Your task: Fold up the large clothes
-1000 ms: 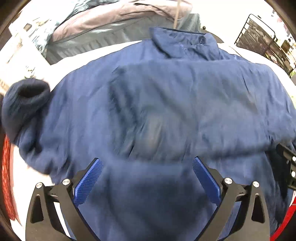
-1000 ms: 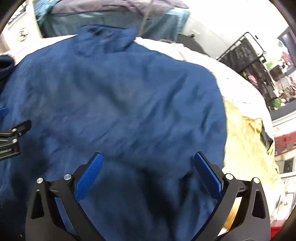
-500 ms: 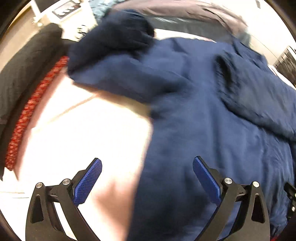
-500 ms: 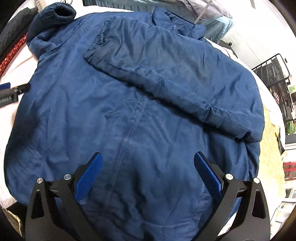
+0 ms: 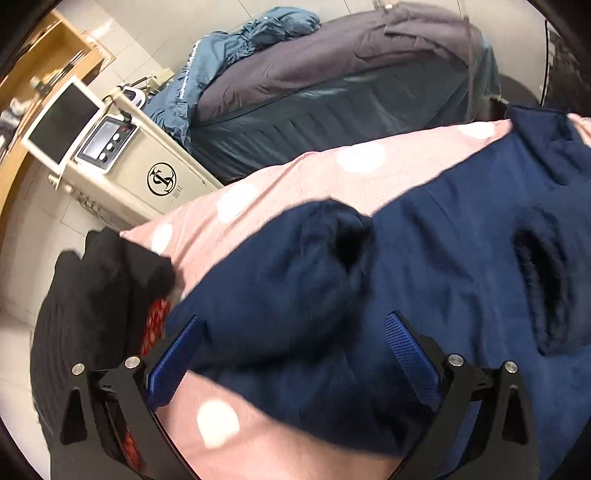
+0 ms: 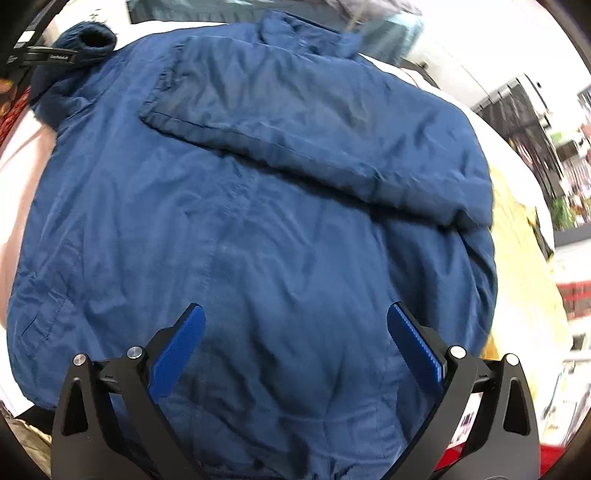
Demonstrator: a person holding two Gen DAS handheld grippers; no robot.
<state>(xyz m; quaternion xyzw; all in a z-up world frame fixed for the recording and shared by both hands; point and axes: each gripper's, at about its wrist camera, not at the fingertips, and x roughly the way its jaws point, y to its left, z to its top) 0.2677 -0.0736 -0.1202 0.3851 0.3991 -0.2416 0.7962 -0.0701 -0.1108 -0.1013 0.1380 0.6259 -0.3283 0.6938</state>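
Pale tiled floor (image 5: 22, 229), cream machine (image 5: 155, 173) beside a grey-covered bed (image 5: 332, 70).

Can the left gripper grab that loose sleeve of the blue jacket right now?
Probably yes. The left gripper is open, and the loose sleeve of the dark blue padded jacket lies right ahead between its fingers, with nothing on top of it.

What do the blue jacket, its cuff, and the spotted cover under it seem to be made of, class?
Jacket: probably thin woven nylon or polyester, faint sheen, fine crinkles, stitched seams.
Cuff: looks like ribbed knit, matte and fuzzy.
Cover: likely soft matte cotton-type cloth, pink with white dots; too blurred to be sure.
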